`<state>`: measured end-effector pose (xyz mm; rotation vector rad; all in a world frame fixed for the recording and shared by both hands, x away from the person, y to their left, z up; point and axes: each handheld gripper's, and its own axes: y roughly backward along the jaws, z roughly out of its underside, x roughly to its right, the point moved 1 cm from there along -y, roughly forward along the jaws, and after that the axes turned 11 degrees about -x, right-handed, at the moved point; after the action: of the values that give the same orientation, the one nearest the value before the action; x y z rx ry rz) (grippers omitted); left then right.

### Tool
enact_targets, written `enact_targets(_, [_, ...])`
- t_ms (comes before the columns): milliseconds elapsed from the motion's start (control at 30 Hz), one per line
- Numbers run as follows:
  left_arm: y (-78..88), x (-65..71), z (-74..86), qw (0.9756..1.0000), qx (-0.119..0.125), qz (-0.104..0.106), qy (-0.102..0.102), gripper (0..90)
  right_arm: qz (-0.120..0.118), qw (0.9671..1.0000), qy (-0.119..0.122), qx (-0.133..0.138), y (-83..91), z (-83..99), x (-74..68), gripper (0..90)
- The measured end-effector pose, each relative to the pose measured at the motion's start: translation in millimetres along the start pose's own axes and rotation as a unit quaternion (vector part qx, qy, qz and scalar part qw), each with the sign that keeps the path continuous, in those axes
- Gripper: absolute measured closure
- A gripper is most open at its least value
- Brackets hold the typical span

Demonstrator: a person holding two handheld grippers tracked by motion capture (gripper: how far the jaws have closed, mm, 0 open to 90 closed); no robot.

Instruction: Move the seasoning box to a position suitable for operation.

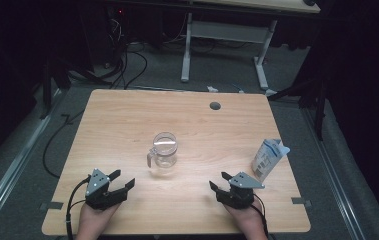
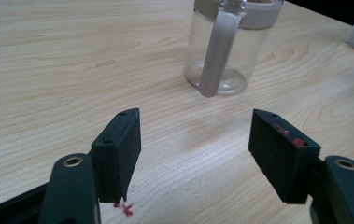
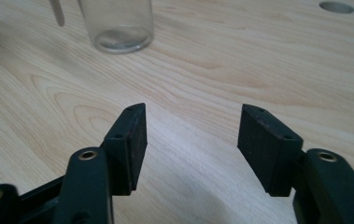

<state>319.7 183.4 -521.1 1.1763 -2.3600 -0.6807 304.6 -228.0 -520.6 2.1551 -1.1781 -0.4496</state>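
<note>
A clear glass jug (image 1: pixel 164 149) with a pale handle and pale rim band is seen standing upright near the middle of the wooden tabletop (image 1: pixel 122 125), and every other place is given from it. Its handle is turned toward the person's side and slightly to the left in the high view. The jug appears to be empty.

The left tongs (image 1: pixel 123 183) are held low over the tabletop, nearer the person than the jug and to its left, well apart from it. In the left gripper view the left tongs are shown spread wide, with bare wood between the pads and nothing gripped; the jug is seen beyond them, its handle facing the camera. Red smears are visible on the pads (image 2: pixel 282 156), and a red mark lies on the wood beneath one of them.

The right tongs (image 1: pixel 218 181) are held nearer the person than the jug and to its right, also apart from it. In the right gripper view they are likewise spread wide and empty, with the base of the jug seen farther off.

A small blue-and-white carton (image 1: pixel 268 158) is set to the right of the jug, near the tabletop's right edge and just beside the right tongs. A round grommet hole (image 1: pixel 215 106) lies beyond the jug, toward the far edge.
</note>
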Motion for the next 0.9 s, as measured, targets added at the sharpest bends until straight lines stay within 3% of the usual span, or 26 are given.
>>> enact_targets(133, [-0.1,3.1,1.1,1.0000,-0.003,-0.008,0.000,34.2,0.006,1.0000,-0.004,-0.006,-0.2,2.6,4.5,45.2])
enact_targets(233, [-0.9,5.4,3.3,1.0000,-0.010,0.002,0.000,34.1,0.007,0.9999,-0.010,-0.007,0.9,5.2,7.6,47.9])
enact_targets(267, [-0.9,7.4,5.5,0.9998,-0.009,0.007,-0.015,39.4,0.005,0.9999,-0.010,-0.006,0.1,6.3,8.4,48.0])
enact_targets(400, [-1.5,8.6,6.6,0.9995,-0.007,0.006,-0.031,41.5,0.007,0.9999,-0.007,-0.009,-2.0,7.0,7.9,48.2])
enact_targets(533, [0.3,10.3,7.0,0.9984,0.011,0.015,-0.053,41.5,0.010,0.9999,0.003,-0.013,-4.3,7.8,7.5,48.9])
enact_targets(600, [0.7,11.9,6.9,0.9984,0.011,0.017,-0.052,41.5,0.012,0.9998,0.007,-0.015,-5.0,7.4,7.7,47.8])
enact_targets(633, [-0.1,12.0,6.3,0.9989,0.009,0.023,-0.039,41.4,0.013,0.9998,0.007,-0.015,-4.6,7.3,7.6,46.4])
enact_targets(700, [-1.1,11.9,5.9,0.9992,0.008,0.019,-0.034,41.9,0.011,0.9999,0.003,-0.009,-3.6,7.3,7.4,45.5])
enact_targets(767, [-7.3,11.8,1.4,0.9996,-0.009,0.019,-0.021,41.2,0.006,1.0000,0.000,-0.008,-3.2,7.0,7.6,44.6])
enact_targets(867, [-11.2,13.7,-2.7,0.9995,-0.009,0.026,-0.016,39.8,0.004,1.0000,-0.003,-0.007,-2.8,6.5,7.6,44.5])
enact_targets(900, [-16.1,17.4,-8.5,0.9994,-0.013,0.020,-0.024,40.0,0.001,1.0000,-0.005,-0.005,-3.2,6.8,8.5,44.3])
